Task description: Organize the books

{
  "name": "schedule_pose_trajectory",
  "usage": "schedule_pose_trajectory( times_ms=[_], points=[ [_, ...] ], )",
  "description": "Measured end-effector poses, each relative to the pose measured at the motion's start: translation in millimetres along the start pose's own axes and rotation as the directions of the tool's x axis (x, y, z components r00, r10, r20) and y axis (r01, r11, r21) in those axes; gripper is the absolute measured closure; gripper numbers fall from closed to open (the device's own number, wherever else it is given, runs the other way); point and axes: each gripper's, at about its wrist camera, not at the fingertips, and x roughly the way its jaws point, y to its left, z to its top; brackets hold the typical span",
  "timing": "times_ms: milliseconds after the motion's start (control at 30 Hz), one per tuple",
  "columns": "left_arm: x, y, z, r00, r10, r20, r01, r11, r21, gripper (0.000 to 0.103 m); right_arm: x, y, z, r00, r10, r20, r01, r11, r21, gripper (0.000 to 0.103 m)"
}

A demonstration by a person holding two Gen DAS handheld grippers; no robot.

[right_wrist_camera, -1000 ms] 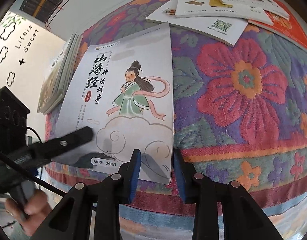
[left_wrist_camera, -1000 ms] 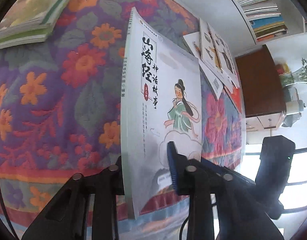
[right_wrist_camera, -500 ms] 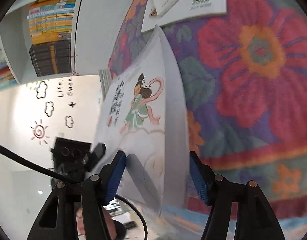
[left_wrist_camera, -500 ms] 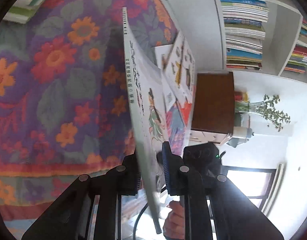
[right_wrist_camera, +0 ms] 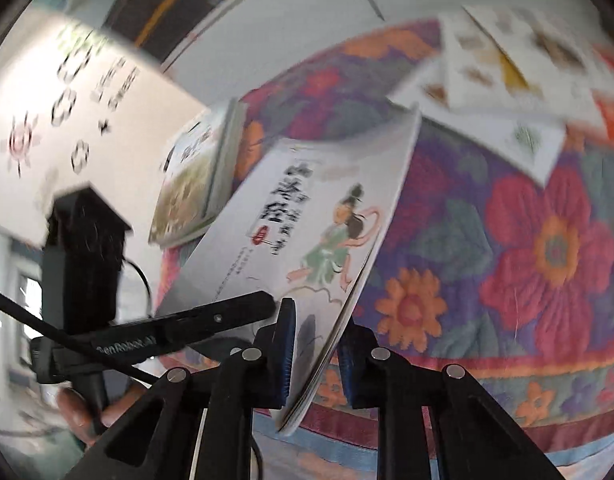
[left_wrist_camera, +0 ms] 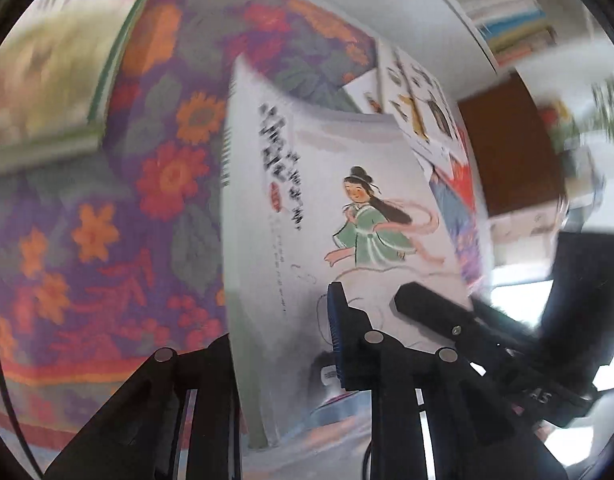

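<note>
Holding a thin white picture book (left_wrist_camera: 307, 208) between them, both grippers work at the near edge of a table covered by a floral cloth (left_wrist_camera: 107, 216). The left gripper (left_wrist_camera: 283, 344) has its jaws wide, one on each side of the book's spine edge; in the left wrist view a clear gap shows between the blue pad and the cover, so it brackets the book and does not pinch it. The right gripper (right_wrist_camera: 319, 354) straddles the book's lower corner. Its jaws stand close to the cover on both sides, yet motion blur prevents any finding on whether they bear on it.

The book is lifted off the cloth and tilted, cover outward, its far end bowed. That bow suggests support comes from the near end only.

A stack of green-edged books (right_wrist_camera: 195, 180) lies on the cloth to the left. In my judgement the raised, tilted attitude serves to carry the book toward that stack, though this cannot be confirmed. Loose white booklets (right_wrist_camera: 507, 92) lie scattered at the far right, overlapping one another, unsorted.

Risk noted: a limp, thin book with no confirmed pinch may slip or fold.
</note>
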Motion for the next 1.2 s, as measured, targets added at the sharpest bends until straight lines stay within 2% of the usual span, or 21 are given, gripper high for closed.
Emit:
schedule_pose_trajectory(
  times_ms=[100,267,400,533,667,800,900,1033,1200],
  points=[
    [-20,-2,-1,0.999,0.006,0.038,-0.008,0.998,0.067,0.083,-7,28,-1,0.998,-0.063,0.022,0.065,0.992,-0.106,0.083],
    [-59,7,0,0.995,-0.047,0.092,0.037,0.993,0.110,0.082,-28,41,-3,0.999,-0.030,0.044,0.037,0.987,-0.154,0.083],
    [-103,10,1,0.981,-0.049,0.186,0.019,0.987,0.159,0.082,-44,80,0,0.994,-0.018,0.109,0.041,0.977,-0.207,0.083],
    [-146,32,10,0.960,-0.042,0.275,0.004,0.990,0.139,0.082,-43,122,17,0.988,0.018,0.152,0.025,0.961,-0.277,0.082],
    [-173,69,21,0.942,-0.003,0.336,-0.029,0.995,0.090,0.081,-23,157,36,0.988,0.073,0.134,-0.028,0.949,-0.315,0.081],
    [-178,105,30,0.933,0.064,0.355,-0.078,0.997,0.024,0.077,19,186,54,0.993,0.090,0.081,-0.058,0.941,-0.333,0.081],
    [-173,134,41,0.934,0.088,0.346,-0.084,0.996,-0.027,0.077,51,201,62,0.996,0.083,0.042,-0.064,0.938,-0.341,0.078],
    [-167,150,52,0.936,0.095,0.340,-0.081,0.995,-0.056,0.077,83,207,77,0.996,0.089,-0.010,-0.087,0.938,-0.335,0.076],
    [-156,164,69,0.942,0.077,0.327,-0.066,0.997,-0.045,0.075,103,200,96,0.996,0.081,-0.030,-0.086,0.947,-0.309,0.076]
  ],
)
